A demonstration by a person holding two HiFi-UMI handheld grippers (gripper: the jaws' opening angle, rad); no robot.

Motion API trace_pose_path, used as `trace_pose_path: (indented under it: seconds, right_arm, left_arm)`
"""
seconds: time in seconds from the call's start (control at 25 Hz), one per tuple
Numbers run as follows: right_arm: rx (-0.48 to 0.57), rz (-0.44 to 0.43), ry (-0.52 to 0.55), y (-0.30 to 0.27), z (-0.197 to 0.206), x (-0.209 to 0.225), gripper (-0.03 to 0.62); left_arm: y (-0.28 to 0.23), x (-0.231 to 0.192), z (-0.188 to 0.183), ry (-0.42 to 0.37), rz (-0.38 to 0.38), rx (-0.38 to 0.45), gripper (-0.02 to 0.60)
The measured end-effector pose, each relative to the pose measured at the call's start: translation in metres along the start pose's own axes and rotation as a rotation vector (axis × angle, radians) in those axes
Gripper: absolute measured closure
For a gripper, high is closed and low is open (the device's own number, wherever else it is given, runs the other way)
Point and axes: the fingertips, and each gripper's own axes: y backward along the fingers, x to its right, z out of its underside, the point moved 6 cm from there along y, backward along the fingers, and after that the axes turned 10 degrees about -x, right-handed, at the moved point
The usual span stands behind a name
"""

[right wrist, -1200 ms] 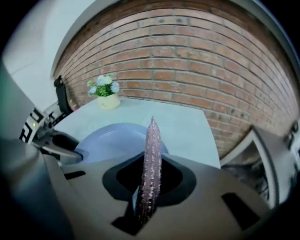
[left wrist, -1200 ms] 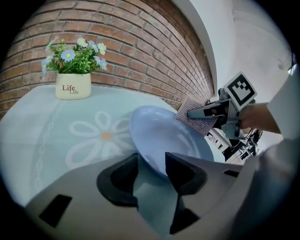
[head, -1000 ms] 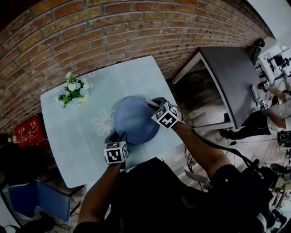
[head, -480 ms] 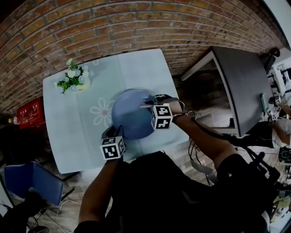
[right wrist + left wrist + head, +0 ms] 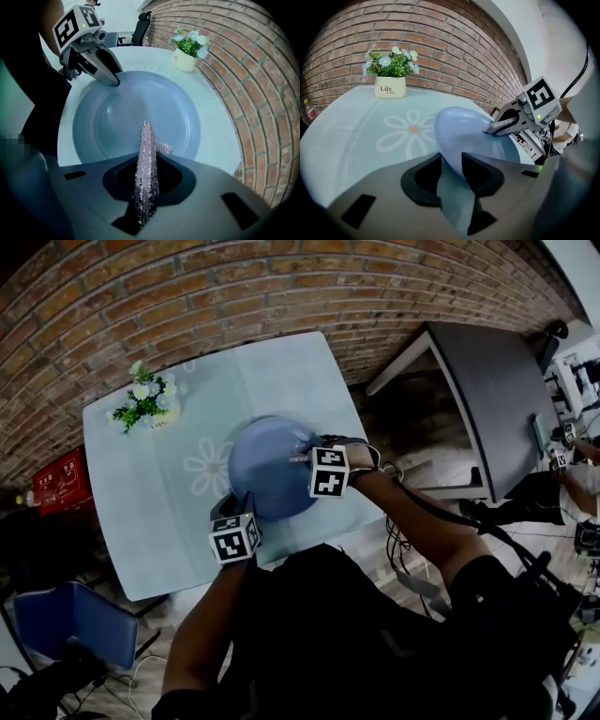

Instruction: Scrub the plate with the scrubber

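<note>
**Plate pinned at the rim, scrubber on its face**

The left gripper (image 5: pixel 451 164) has its fingers closed on the near rim of the blue plate (image 5: pixel 461 133), which sits mid-worktop (image 5: pixel 351 140). The right gripper (image 5: pixel 146 161) has its fingers clamped tight on the scrubber (image 5: pixel 146 140) (a thin glittery sheet, seen edge-on), whose tip touches the plate's inner face. A flower pot (image 5: pixel 390 87) stands well apart at the worktop's far corner, by the brick wall (image 5: pixel 440 42).
</note>
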Motion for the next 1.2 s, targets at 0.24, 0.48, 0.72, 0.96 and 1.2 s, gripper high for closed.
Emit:
trace_pose_path:
  seconds: [0.24, 0.48, 0.72, 0.96, 1.2]
  right_arm:
    - [-0.04, -0.07, -0.118, 0.004, 0.004, -0.017, 0.53]
    - [-0.045, -0.109, -0.248, 0.008, 0.003, -0.031, 0.53]
    - [-0.061, -0.177, -0.329, 0.013, 0.0, -0.049, 0.53]
    - [-0.052, -0.226, -0.416, 0.018, -0.005, -0.062, 0.53]
    - [-0.038, -0.257, -0.471, 0.022, -0.012, -0.069, 0.53]
  left_arm:
    - [-0.001, 0.001, -0.002, -0.027, 0.03, -0.027, 0.424]
    - [-0.001, 0.0, -0.004, -0.05, 0.054, -0.039, 0.416]
    - [-0.002, 0.0, -0.004, -0.076, 0.08, -0.059, 0.407]
    - [-0.002, -0.001, -0.004, -0.087, 0.113, -0.076, 0.4]
    - [-0.005, -0.002, -0.007, -0.082, 0.137, -0.085, 0.391]
